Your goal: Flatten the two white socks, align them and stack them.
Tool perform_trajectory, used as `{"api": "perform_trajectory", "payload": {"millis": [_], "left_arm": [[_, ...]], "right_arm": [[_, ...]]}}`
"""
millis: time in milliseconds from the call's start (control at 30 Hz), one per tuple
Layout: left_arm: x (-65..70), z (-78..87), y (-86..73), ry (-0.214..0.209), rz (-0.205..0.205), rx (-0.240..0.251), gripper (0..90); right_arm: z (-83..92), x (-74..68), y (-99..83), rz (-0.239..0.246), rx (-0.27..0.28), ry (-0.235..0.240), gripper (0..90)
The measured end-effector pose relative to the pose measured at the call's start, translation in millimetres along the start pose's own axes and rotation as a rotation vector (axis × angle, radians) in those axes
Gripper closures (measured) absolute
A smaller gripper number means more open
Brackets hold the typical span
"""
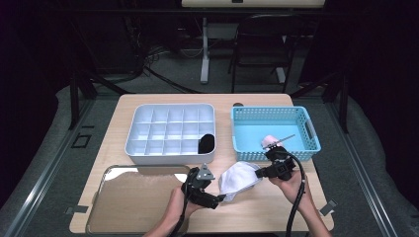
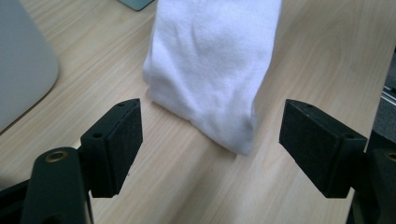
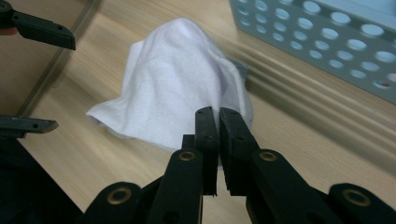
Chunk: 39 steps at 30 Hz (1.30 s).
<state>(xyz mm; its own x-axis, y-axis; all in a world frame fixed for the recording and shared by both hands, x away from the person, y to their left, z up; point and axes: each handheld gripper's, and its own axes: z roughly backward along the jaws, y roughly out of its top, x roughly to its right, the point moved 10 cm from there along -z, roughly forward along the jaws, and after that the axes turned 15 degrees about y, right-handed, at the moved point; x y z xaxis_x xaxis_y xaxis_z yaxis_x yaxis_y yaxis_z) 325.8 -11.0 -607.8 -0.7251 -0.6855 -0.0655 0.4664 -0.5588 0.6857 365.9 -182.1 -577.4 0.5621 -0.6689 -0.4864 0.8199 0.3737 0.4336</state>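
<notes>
White cloth pinched on one side, released on the other

White cloth lies on the table between both grippers, seen from above. In the left gripper view, the left gripper stands spread, cloth untouched. In the right gripper view, the right gripper pinches the cloth's edge.

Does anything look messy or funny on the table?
A little. The white sock is bunched up in a heap, pinched at one edge by the right claw, with its other end resting on the table. The left claw is open beside it. Nothing looks spilled or broken.
</notes>
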Motion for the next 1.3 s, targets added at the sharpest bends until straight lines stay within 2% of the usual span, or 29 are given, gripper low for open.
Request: {"api": "perform_trajectory", "payload": {"millis": [100,233,367,433,500,533,767,867,933,967,1033,1067,1100,1200,1233,1267,1300], "left_arm": [[-8.5,7.4,-4.5,0.020,0.008,-0.007,15.9],[-18.6,15.9,-8.0,0.042,0.027,0.001,14.5],[-23.8,22.3,-12.1,0.060,0.050,0.005,13.8],[-25.9,24.2,-14.9,0.070,0.050,-0.001,12.7],[-27.7,24.9,-16.1,0.074,0.051,-0.002,12.2],[-28.4,24.7,-16.0,0.075,0.052,-0.003,12.2],[-26.6,20.7,-15.4,0.077,0.029,-0.007,13.1],[-25.7,19.4,-14.4,0.079,0.020,-0.007,13.3],[-24.5,18.8,-13.4,0.076,0.009,-0.007,14.3],[-23.6,18.0,-12.7,0.080,0.011,-0.004,15.0],[-22.4,15.9,-12.5,0.078,-0.001,-0.010,15.6],[-21.2,14.6,-12.3,0.075,0.001,-0.015,15.7],[-20.3,14.0,-11.9,0.070,0.001,-0.021,15.7],[-17.1,12.2,-8.0,0.071,-0.010,-0.019,16.1],[-15.9,11.1,-6.7,0.069,-0.013,-0.019,16.4],[-14.8,10.2,-5.5,0.071,-0.015,-0.019,16.6],[-13.4,9.3,-4.5,0.073,-0.023,-0.019,17.0]], "right_arm": [[-0.4,-7.6,2.8,0.017,0.010,0.016,86.1],[-0.9,-16.8,5.4,0.031,0.017,0.039,86.0],[-3.0,-22.2,6.5,0.044,0.012,0.062,85.9],[-6.6,-26.8,7.2,0.045,0.014,0.086,85.8],[-11.0,-30.6,8.6,0.056,0.012,0.086,85.8],[-14.6,-33.7,9.9,0.058,0.018,0.092,85.7],[-39.2,-50.4,11.6,0.104,-0.033,0.101,85.3],[-54.8,-52.8,11.9,0.110,-0.058,0.096,85.0],[-65.6,-53.1,10.8,0.127,-0.094,0.085,84.5],[-73.0,-55.5,11.0,0.120,-0.090,0.098,84.1],[-82.2,-55.7,11.0,0.137,-0.108,0.079,82.5],[-85.6,-57.1,11.3,0.139,-0.106,0.096,81.1],[-84.9,-56.7,10.1,0.152,-0.137,0.092,79.0],[-79.9,-59.3,13.2,0.142,-0.100,0.112,72.3],[-75.1,-58.6,14.6,0.147,-0.088,0.109,69.3],[-70.6,-60.4,16.1,0.125,-0.063,0.119,66.5],[-64.7,-58.5,16.5,0.134,-0.065,0.113,65.3]]}}
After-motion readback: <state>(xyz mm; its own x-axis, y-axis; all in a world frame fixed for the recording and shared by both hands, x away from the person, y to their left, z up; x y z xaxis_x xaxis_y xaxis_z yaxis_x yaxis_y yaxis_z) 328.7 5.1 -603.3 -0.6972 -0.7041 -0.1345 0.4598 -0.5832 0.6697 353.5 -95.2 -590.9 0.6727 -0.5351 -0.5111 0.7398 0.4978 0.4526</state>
